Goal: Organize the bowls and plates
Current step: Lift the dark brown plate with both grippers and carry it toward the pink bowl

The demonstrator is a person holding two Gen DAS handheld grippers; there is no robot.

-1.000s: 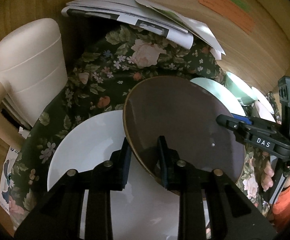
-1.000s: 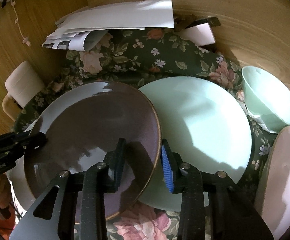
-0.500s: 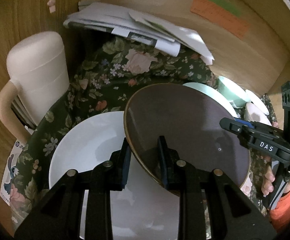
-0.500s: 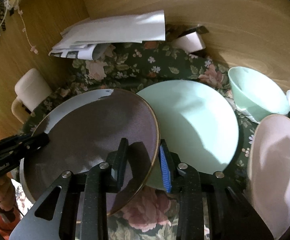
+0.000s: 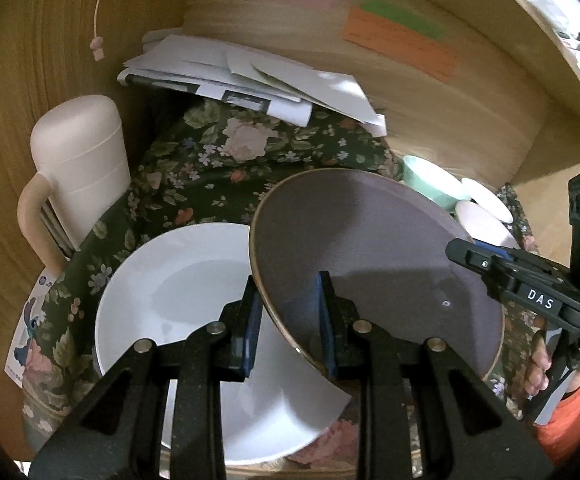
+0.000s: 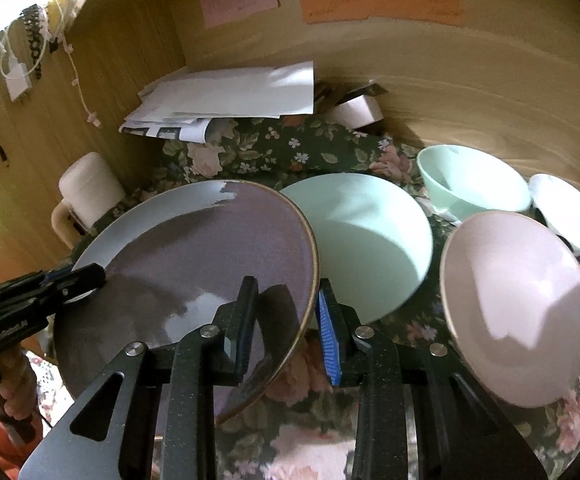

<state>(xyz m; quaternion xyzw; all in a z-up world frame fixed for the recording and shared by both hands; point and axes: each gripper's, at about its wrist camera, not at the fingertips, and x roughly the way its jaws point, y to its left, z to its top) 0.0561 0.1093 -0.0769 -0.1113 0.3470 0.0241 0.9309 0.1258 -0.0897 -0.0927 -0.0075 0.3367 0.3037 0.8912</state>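
You hold the brown plate (image 5: 374,264) pinched at opposite rims by left gripper (image 5: 288,322) and right gripper (image 6: 286,326); since a second ago it has risen, tilted, over the white plate (image 5: 178,280), mint plate (image 6: 370,240) uncovered right: stacking underway

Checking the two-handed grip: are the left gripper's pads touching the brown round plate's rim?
Touching. In the left wrist view, the left gripper straddles the brown round plate, its rim pinched between both pads with no visible gap.
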